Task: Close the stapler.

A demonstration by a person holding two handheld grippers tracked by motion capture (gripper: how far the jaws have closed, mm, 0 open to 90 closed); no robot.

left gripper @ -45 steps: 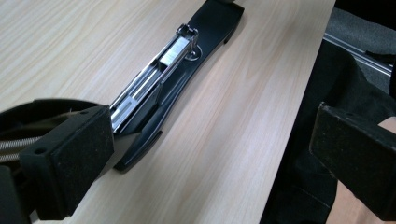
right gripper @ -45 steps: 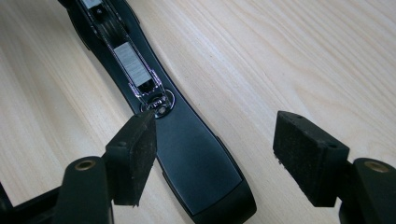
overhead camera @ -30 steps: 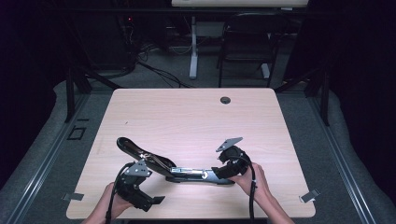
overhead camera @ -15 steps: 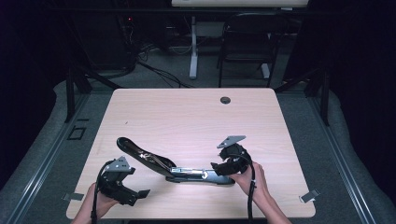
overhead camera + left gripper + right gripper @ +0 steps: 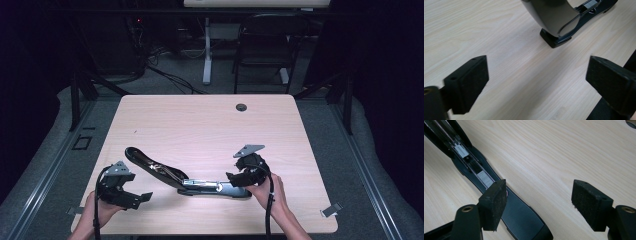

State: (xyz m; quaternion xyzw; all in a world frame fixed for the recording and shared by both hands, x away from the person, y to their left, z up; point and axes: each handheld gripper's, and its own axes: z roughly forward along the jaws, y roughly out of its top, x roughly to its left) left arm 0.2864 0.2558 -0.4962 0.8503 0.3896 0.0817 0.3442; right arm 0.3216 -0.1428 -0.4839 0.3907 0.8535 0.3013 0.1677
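Note:
A long black stapler (image 5: 210, 188) lies swung open on the wooden table (image 5: 200, 125), its top arm (image 5: 150, 165) reaching up and left of the base. My left gripper (image 5: 141, 200) hovers at the front left, apart from the stapler, and is open. Its jaws have just been closing a little, with nothing but bare table between them in the left gripper view (image 5: 536, 85); the stapler's curved arm (image 5: 556, 22) lies ahead. My right gripper (image 5: 232, 179) stands open at the base's right end. In the right gripper view (image 5: 541, 205), one pad (image 5: 494, 202) hangs over the base (image 5: 474, 170).
A round cable grommet (image 5: 241, 107) sits near the table's far edge. Beyond the table stand a dark chair (image 5: 265, 45) and a white desk leg (image 5: 206, 50), with cables on the floor. The far half of the tabletop is bare wood.
My left gripper has drawn away from the stapler's arm to the left, toward the front left corner. The right gripper and the stapler have stayed put.

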